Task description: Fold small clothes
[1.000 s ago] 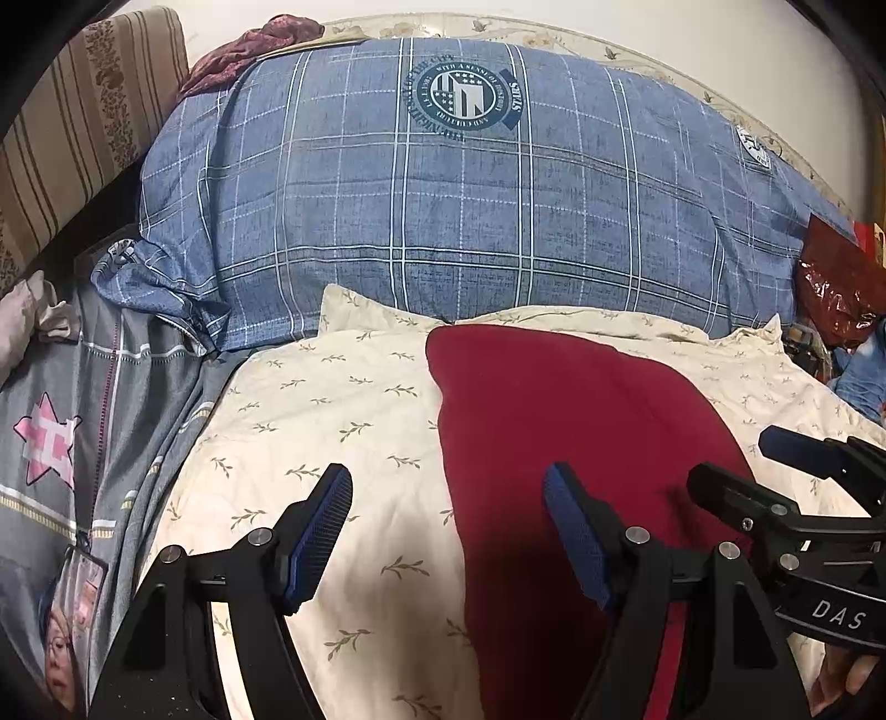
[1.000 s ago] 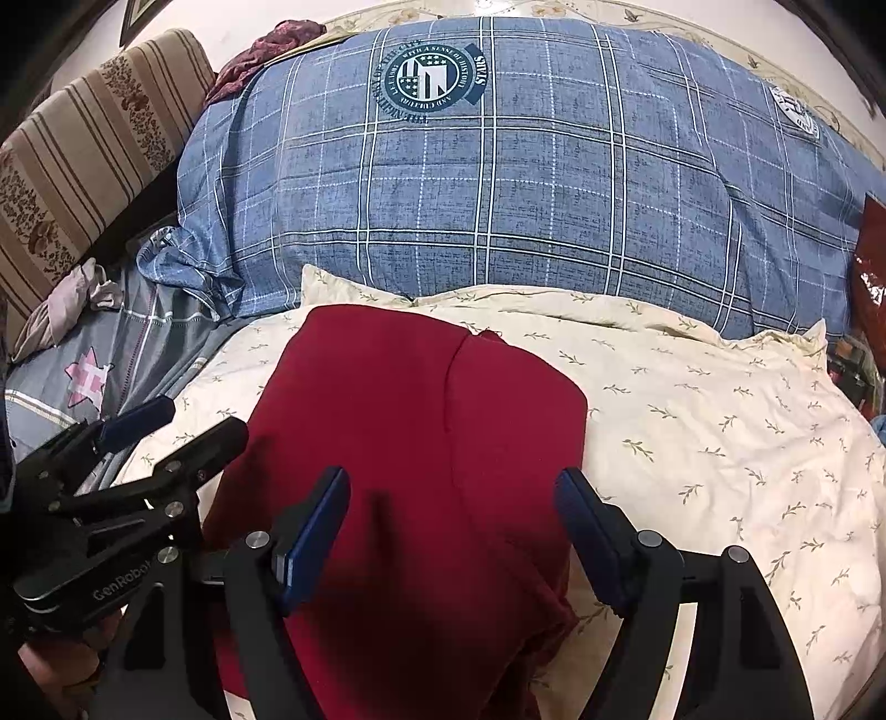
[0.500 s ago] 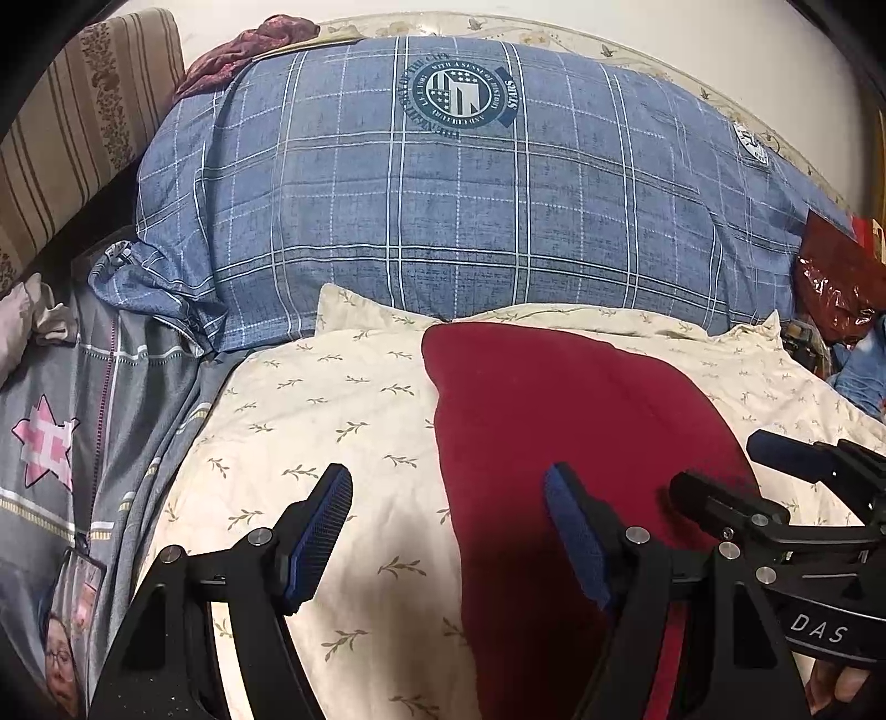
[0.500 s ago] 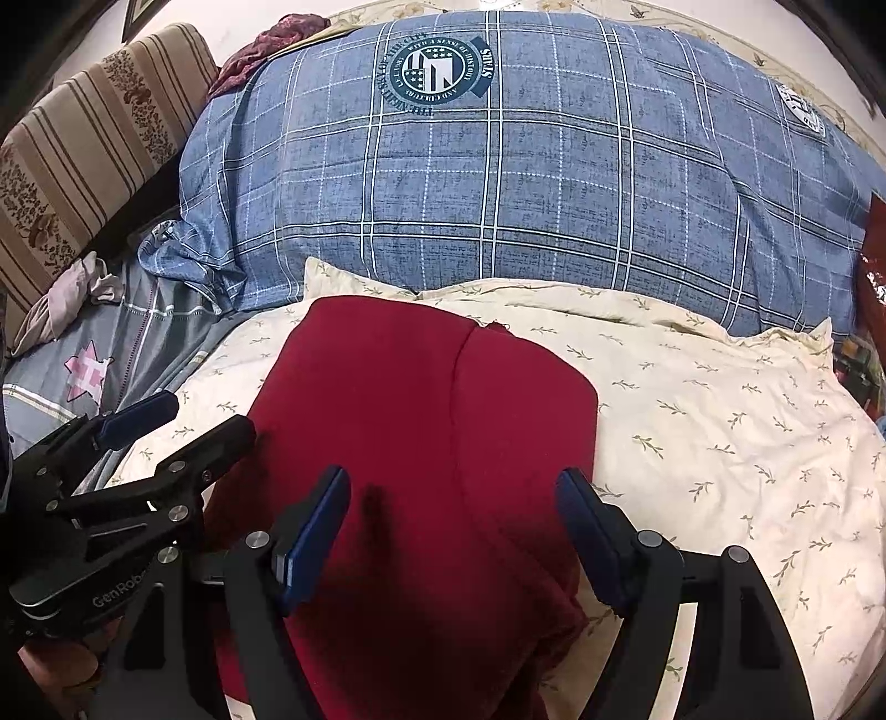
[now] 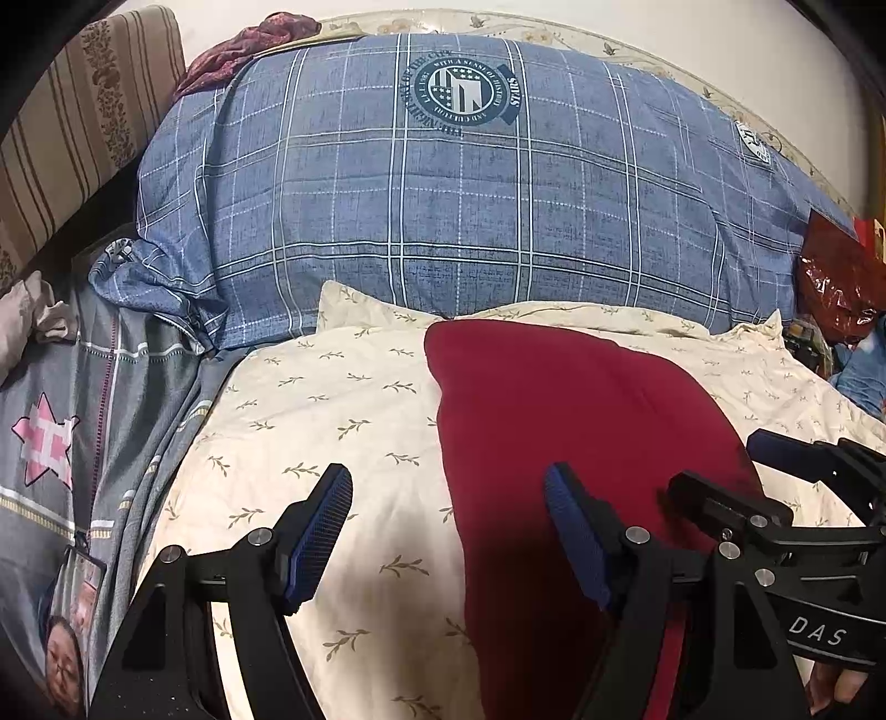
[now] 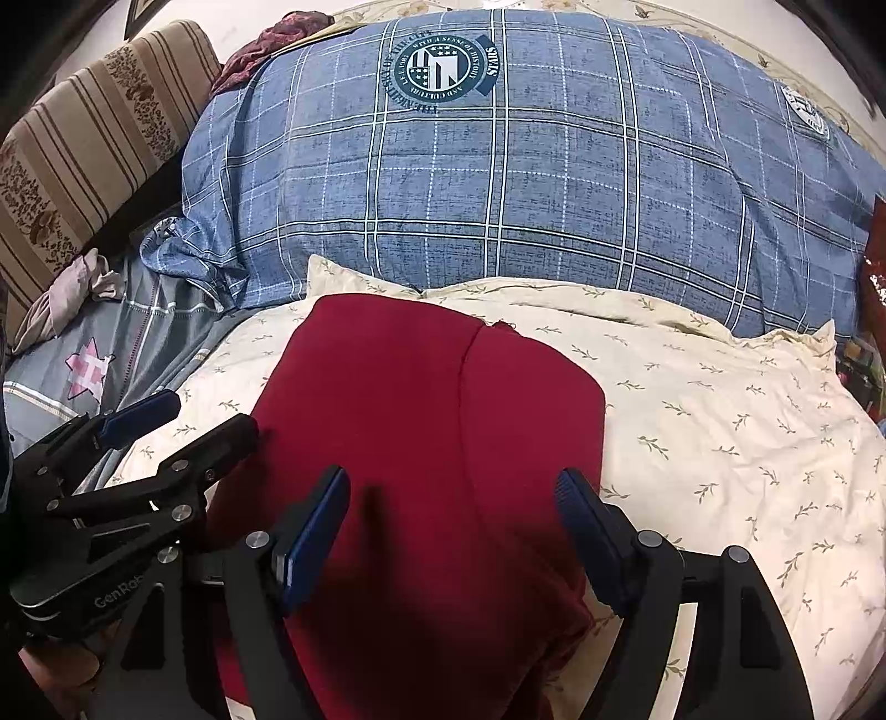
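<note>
Both wrist views look forward low over the bed, sharing the red garment (image 5: 581, 421) and blue pillow (image 6: 526, 183).

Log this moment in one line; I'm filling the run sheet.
left gripper open | right gripper open | red garment folded on cream pillow

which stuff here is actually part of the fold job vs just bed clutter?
Job:
- red garment, lying flat on the cream floral pillow
- left gripper, open, empty
- right gripper, open, empty

Lying about:
- blue plaid duvet
- grey star-print sheet
- striped cushion
- maroon cloth behind the duvet
- red shiny bag
</note>
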`<state>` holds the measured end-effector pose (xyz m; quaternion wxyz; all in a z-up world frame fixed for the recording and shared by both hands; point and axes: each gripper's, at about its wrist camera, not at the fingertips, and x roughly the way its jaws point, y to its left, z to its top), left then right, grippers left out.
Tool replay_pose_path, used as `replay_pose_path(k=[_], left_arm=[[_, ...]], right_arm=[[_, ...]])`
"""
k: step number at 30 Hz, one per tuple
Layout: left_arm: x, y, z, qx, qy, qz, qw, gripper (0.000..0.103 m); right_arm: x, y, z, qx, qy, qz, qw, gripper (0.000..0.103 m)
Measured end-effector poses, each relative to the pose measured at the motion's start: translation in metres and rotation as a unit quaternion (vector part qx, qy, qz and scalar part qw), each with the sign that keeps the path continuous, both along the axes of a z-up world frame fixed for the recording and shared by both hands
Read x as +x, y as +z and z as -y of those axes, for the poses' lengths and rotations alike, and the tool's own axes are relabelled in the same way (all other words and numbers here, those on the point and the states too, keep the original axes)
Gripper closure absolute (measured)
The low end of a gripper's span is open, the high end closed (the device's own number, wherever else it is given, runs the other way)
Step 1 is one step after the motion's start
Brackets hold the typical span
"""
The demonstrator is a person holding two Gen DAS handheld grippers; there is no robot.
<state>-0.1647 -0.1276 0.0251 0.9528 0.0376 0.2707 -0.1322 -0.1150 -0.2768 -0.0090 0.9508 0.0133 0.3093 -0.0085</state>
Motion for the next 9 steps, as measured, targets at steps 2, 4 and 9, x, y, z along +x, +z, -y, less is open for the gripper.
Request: replay_pose_path(k=[2,4,9], left_arm=[[-0.001,0.0,0.0,-0.001,-0.002,0.003,1.0,0.031],[-0.003,0.001,-0.002,-0.005,-0.006,0.012,0.9999,0.032],[0.001,0.002,-0.013,-0.022,-0.003,0.001,0.9998,0.031]], right_arm=[[0.0,-0.001,0.0,-0.002,-0.002,-0.001,1.0,0.025],[0.002,-0.002,0.001,-0.004,-0.001,-0.005,1.0,0.025],[0.006,-0.004,0.0,-0.005,0.006,-0.015,1.0,0.025]])
